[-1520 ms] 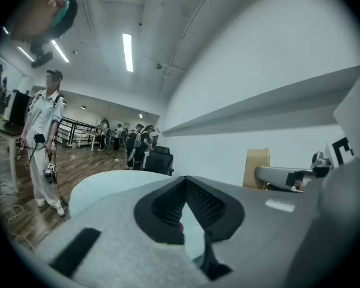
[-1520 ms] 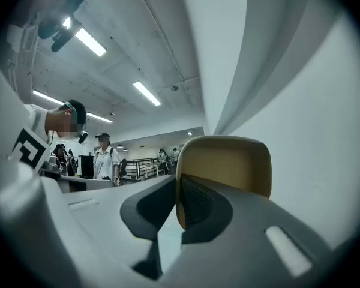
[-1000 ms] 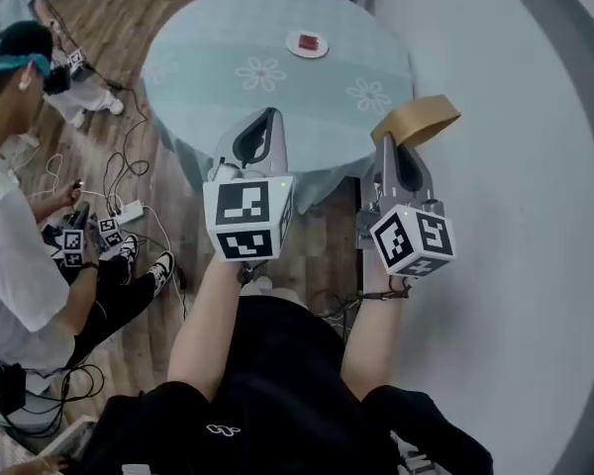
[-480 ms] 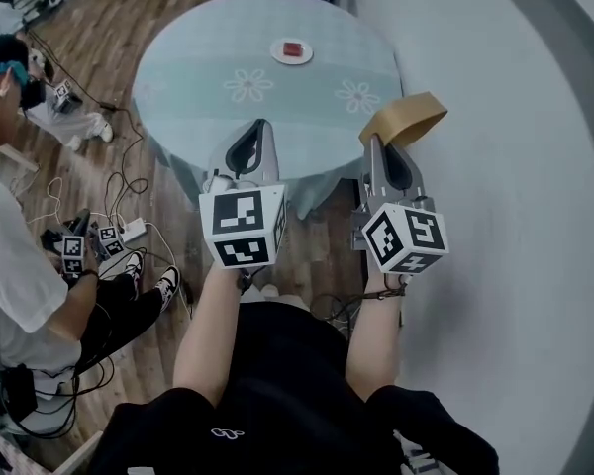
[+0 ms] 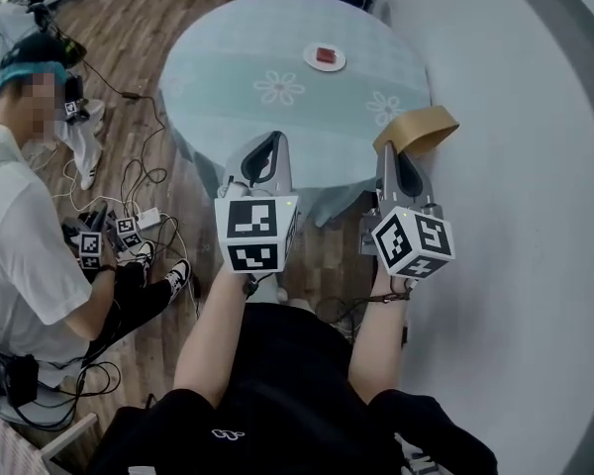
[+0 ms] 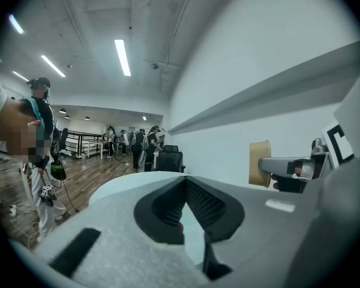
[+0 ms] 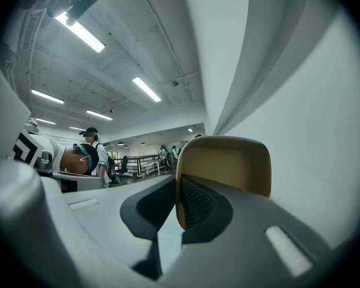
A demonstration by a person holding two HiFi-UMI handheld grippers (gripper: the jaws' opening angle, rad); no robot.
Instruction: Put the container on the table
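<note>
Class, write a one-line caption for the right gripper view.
The right gripper clamps the tan container by its wall in its jaws.

Evenly bright indoors from long ceiling lights (image 6: 122, 56), soft faint shadows, head view sharp, gripper views bulged, dark-cornered, foreground slightly soft.

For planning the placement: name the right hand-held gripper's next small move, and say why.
Probably ease the right hand-held gripper forward, over the table. It is shut on the wall of the tan container, which hangs in the air by the table's near edge, not yet set down.
</note>
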